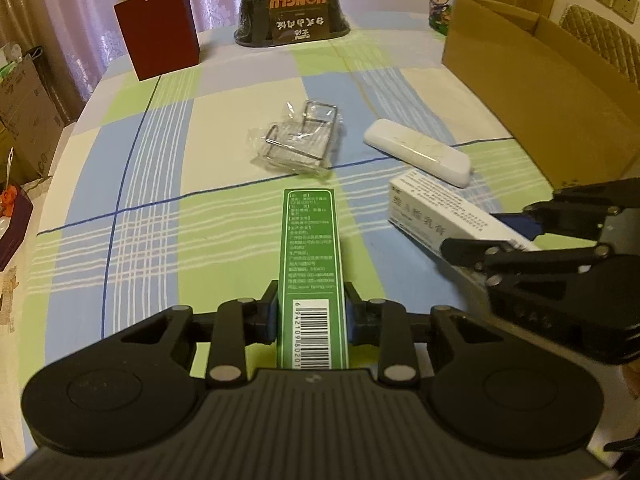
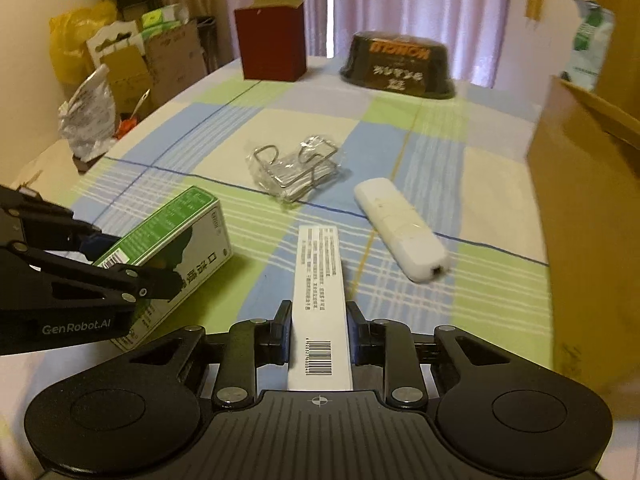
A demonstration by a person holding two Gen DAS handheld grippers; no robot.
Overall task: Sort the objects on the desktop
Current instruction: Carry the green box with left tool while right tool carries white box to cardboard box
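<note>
- Over the near edge of the checked tablecloth (image 1: 160, 184), the left gripper (image 1: 311, 314) pinched a green box (image 1: 312, 264).
- Right of it, the right gripper (image 2: 319, 330) clamped a white box (image 2: 320, 280).
- Farther off lay a white remote (image 2: 400, 228) and a bagged wire rack (image 1: 298, 140).

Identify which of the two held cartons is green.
The green carton in the left tool; the right tool holds a white carton.

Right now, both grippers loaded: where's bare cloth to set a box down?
Free: the wide strip between the red box and the bagged wire rack, and the left side of the tablecloth. Crowded: the right, where the white remote lies close to the cardboard box.
</note>
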